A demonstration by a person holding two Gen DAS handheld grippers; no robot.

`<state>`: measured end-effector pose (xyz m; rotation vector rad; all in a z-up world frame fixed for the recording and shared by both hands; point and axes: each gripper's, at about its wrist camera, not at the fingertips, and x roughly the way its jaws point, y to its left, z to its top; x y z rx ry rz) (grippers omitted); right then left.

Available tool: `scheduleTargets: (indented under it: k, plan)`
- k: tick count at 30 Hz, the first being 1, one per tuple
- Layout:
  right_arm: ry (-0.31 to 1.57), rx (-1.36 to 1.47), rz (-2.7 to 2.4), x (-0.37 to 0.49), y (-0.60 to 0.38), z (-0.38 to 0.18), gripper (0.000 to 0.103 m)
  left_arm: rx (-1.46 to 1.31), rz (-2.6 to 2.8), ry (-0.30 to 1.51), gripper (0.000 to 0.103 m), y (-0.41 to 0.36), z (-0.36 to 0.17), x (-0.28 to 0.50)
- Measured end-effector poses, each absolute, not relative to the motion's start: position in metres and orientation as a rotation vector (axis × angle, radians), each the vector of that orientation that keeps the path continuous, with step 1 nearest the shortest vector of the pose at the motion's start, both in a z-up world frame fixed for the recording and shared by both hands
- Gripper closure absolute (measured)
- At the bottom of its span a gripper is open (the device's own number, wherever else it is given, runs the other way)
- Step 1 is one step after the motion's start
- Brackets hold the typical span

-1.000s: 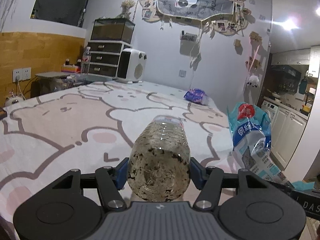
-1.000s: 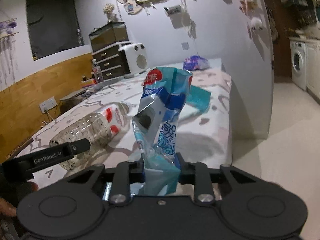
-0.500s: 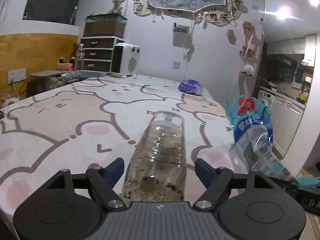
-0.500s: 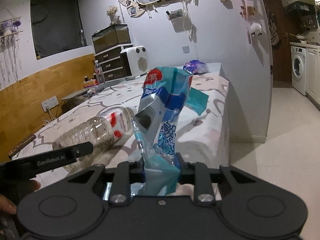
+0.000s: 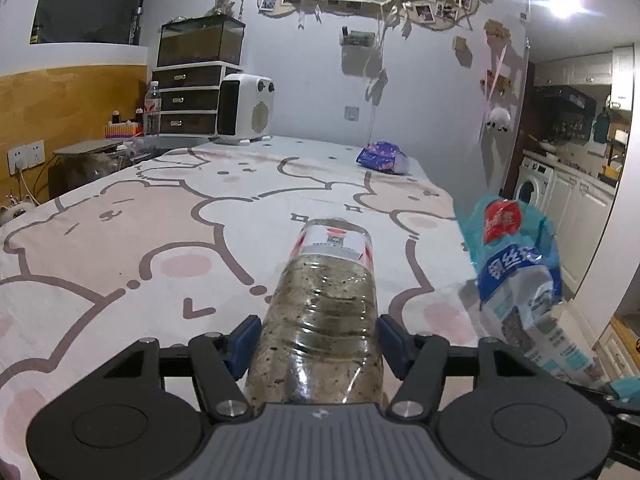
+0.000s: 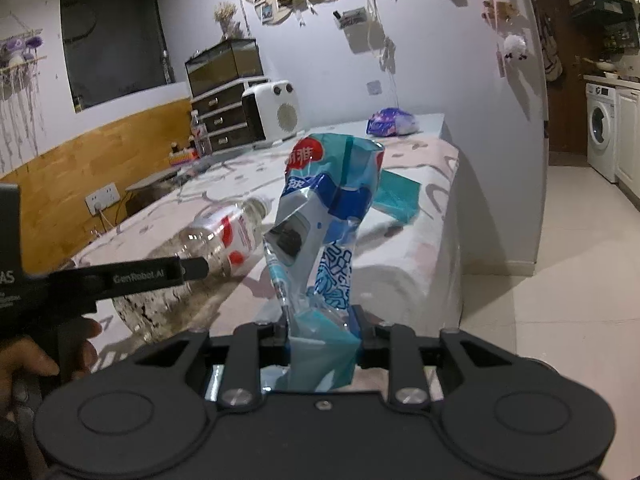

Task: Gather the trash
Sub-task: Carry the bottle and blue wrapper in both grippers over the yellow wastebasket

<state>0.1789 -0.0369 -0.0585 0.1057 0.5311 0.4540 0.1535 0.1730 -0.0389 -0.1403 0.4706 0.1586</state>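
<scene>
A clear plastic bottle [image 5: 324, 312] with dirty specks inside and a red and white label lies on the bear-print bed cover [image 5: 120, 240], its cap end pointing away. My left gripper [image 5: 318, 340] has the bottle's base between its blue pads; its jaws are closing and both pads touch the bottle's sides. The right wrist view shows the same bottle [image 6: 216, 236] to the left, behind a left finger [image 6: 152, 276]. My right gripper [image 6: 322, 320] is shut on the bottom of a crumpled blue and white plastic bag [image 6: 328, 208], which stands upright above the bed's edge. The bag [image 5: 516, 264] also appears at the right in the left wrist view.
A purple packet [image 5: 380, 158] lies at the bed's far right corner by the wall. A white heater [image 5: 244, 110], drawers [image 5: 188, 100] and a water bottle [image 5: 152, 108] stand beyond the bed. Tiled floor [image 6: 560, 260] and a washing machine [image 6: 600, 128] are to the right.
The left jaws opened off the bottle, which settled lower on the bed, then closed on it again. The right gripper kept its hold on the bag and stayed put.
</scene>
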Motion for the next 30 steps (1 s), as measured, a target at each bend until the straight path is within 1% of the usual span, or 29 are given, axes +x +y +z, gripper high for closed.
scheduleTargets:
  k: [7,17,24,30]
  plan:
    - [0.510,0.106,0.440,0.181,-0.042,-0.054,0.076,-0.164,0.139,0.412,0.042,0.169,-0.031,0.140]
    - [0.442,0.104,0.397,0.173,-0.065,-0.039,0.076,-0.147,0.076,0.326,0.042,0.143,-0.009,0.128]
    - [0.402,0.092,0.337,0.160,-0.095,-0.028,0.076,-0.117,-0.009,0.287,0.042,0.100,0.007,0.131]
    - [0.391,0.092,0.250,0.151,-0.140,-0.025,0.076,-0.094,-0.097,0.286,0.042,0.053,0.009,0.139]
